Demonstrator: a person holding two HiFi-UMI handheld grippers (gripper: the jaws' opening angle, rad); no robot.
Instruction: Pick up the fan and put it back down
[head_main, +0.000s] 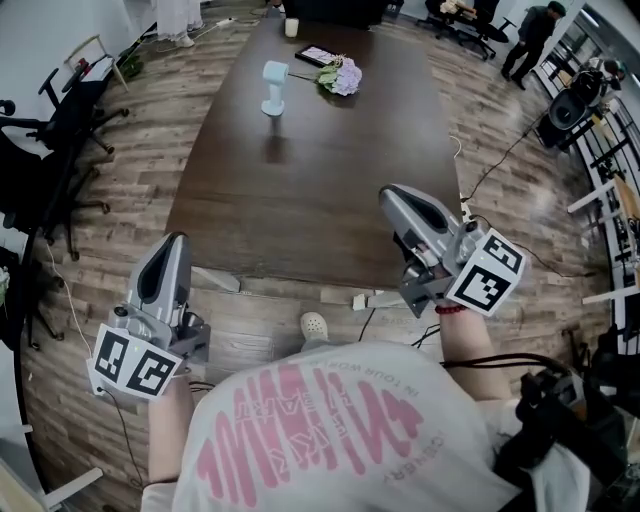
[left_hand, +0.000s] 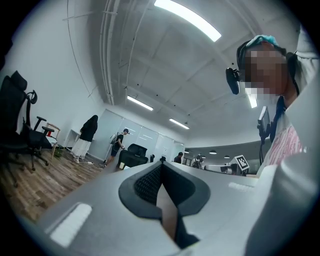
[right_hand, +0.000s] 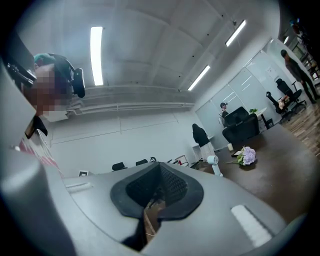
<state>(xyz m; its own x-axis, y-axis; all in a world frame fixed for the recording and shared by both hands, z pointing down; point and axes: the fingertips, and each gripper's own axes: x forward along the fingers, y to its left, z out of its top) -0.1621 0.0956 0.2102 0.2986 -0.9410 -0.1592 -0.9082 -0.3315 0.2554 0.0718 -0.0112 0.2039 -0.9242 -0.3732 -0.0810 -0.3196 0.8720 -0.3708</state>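
Observation:
The small pale-blue fan (head_main: 273, 88) stands upright on the far half of the long dark table (head_main: 310, 190). It also shows small in the right gripper view, the fan (right_hand: 214, 163) standing on the table (right_hand: 280, 172). Both grippers hover at the table's near end, far from the fan. My left gripper (head_main: 178, 242) is off the near left corner, over the floor, jaws together and empty. My right gripper (head_main: 390, 196) is over the near right part of the table, also shut on nothing. Each gripper view shows its own pads meeting: left gripper (left_hand: 161, 166), right gripper (right_hand: 159, 165).
A bunch of lilac flowers (head_main: 340, 77) lies right of the fan, with a flat dark device (head_main: 318, 55) and a pale cup (head_main: 292, 27) behind. Office chairs (head_main: 50, 130) stand at the left, cables (head_main: 490, 170) run over the floor on the right, and people (head_main: 530, 35) stand at the back.

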